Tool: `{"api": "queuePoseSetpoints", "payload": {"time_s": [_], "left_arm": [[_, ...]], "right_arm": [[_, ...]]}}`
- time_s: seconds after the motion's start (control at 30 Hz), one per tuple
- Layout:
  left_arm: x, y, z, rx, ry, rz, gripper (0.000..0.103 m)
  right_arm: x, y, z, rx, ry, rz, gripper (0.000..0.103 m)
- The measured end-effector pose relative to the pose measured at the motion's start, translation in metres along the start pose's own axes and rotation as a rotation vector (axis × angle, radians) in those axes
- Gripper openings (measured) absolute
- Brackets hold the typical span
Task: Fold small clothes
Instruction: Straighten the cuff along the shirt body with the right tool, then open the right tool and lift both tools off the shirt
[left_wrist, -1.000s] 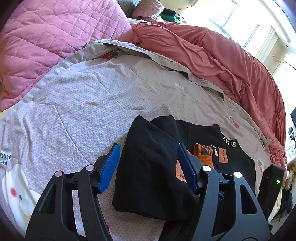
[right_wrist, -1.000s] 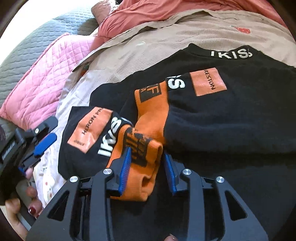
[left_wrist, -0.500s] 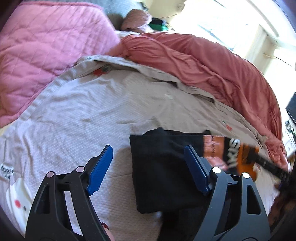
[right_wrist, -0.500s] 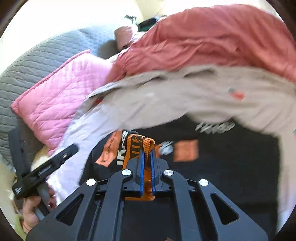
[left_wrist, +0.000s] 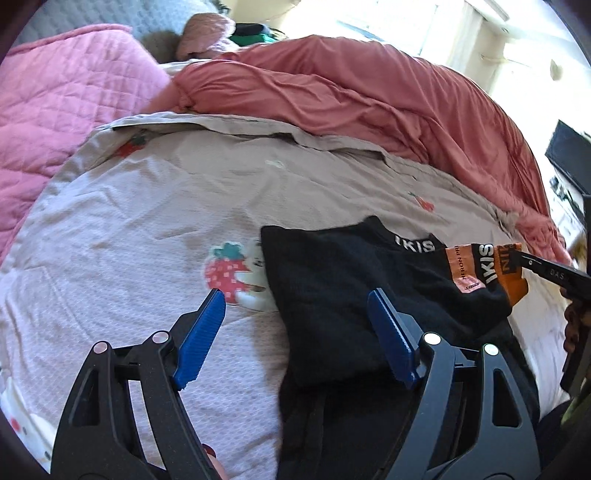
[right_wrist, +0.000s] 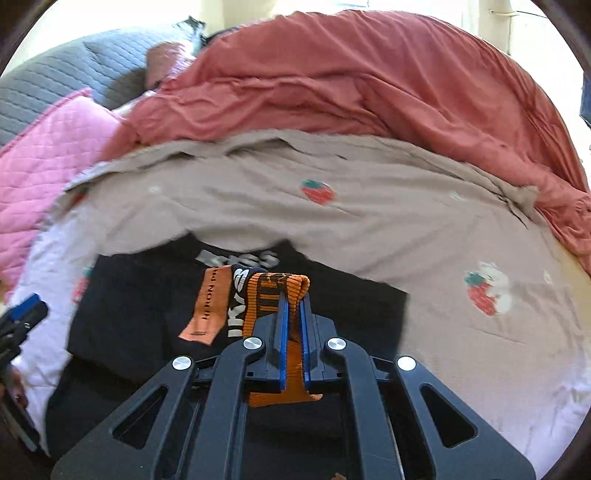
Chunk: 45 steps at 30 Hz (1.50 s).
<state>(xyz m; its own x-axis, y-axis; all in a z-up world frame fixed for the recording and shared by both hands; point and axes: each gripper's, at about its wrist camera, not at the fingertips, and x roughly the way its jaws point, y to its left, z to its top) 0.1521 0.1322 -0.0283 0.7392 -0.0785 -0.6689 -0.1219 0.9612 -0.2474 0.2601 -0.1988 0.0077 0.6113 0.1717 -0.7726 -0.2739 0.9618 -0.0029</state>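
Note:
A black sweatshirt (left_wrist: 332, 280) with white lettering and orange patches lies on the grey strawberry-print bedspread (left_wrist: 147, 206). My right gripper (right_wrist: 291, 306) is shut on its orange sleeve cuff (right_wrist: 277, 291) and holds the sleeve lifted and stretched over the black body (right_wrist: 133, 302). In the left wrist view the cuff (left_wrist: 509, 269) is stretched toward the right. My left gripper (left_wrist: 299, 321) is open and empty, low over the sweatshirt's left edge, its right finger above the black cloth.
A salmon-red duvet (left_wrist: 369, 99) is bunched along the far side of the bed. A pink quilted blanket (left_wrist: 55, 110) lies at the far left, with a grey headboard (right_wrist: 48, 85) behind. A bright window (left_wrist: 406, 22) is beyond.
My right gripper closed on the orange cuff and lifted it, pulling the sleeve out to the right. My left gripper stayed open and drew back a little.

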Motion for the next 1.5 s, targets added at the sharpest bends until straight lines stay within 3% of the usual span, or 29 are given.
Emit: {"api": "queuePoseSetpoints", "payload": {"time_s": [0.33, 0.43, 0.53, 0.63, 0.77, 0.9, 1.0, 1.13, 1.2, 1.3, 1.4, 1.5], "left_arm": [[0.031, -0.045, -0.008, 0.157, 0.034, -0.035, 0.072], [0.047, -0.053, -0.015, 0.194, 0.123, -0.033, 0.072], [0.064, -0.052, -0.027, 0.202, 0.220, -0.025, 0.072], [0.063, -0.050, -0.026, 0.191, 0.223, -0.033, 0.072], [0.062, -0.048, -0.026, 0.182, 0.222, -0.033, 0.072], [0.041, -0.053, -0.013, 0.166, 0.116, -0.047, 0.072], [0.029, -0.062, -0.012, 0.212, 0.039, -0.039, 0.072], [0.038, -0.072, -0.019, 0.259, 0.081, -0.062, 0.072], [0.048, -0.074, -0.025, 0.271, 0.143, -0.076, 0.072], [0.068, -0.071, -0.035, 0.295, 0.243, -0.010, 0.074], [0.069, -0.067, -0.034, 0.267, 0.259, -0.026, 0.074], [0.069, -0.066, -0.035, 0.264, 0.263, -0.027, 0.074]], "right_arm": [[0.037, -0.012, -0.026, -0.004, 0.089, -0.080, 0.005], [0.052, -0.013, -0.032, -0.004, 0.117, -0.109, 0.006], [0.064, -0.014, -0.036, -0.008, 0.133, -0.147, 0.007], [0.073, -0.017, -0.039, -0.037, 0.145, -0.217, 0.008], [0.063, -0.023, -0.038, -0.017, 0.119, -0.228, 0.008], [0.030, -0.015, -0.036, -0.010, 0.027, -0.143, 0.011], [0.017, 0.005, -0.041, -0.050, 0.002, -0.048, 0.017], [0.024, 0.029, -0.046, -0.057, 0.041, 0.053, 0.019], [0.029, 0.036, -0.049, -0.047, 0.065, 0.072, 0.019], [0.040, 0.039, -0.055, -0.043, 0.101, 0.059, 0.019], [0.052, 0.029, -0.063, -0.008, 0.160, 0.041, 0.011], [0.052, 0.025, -0.066, -0.014, 0.152, 0.038, 0.004]]}}
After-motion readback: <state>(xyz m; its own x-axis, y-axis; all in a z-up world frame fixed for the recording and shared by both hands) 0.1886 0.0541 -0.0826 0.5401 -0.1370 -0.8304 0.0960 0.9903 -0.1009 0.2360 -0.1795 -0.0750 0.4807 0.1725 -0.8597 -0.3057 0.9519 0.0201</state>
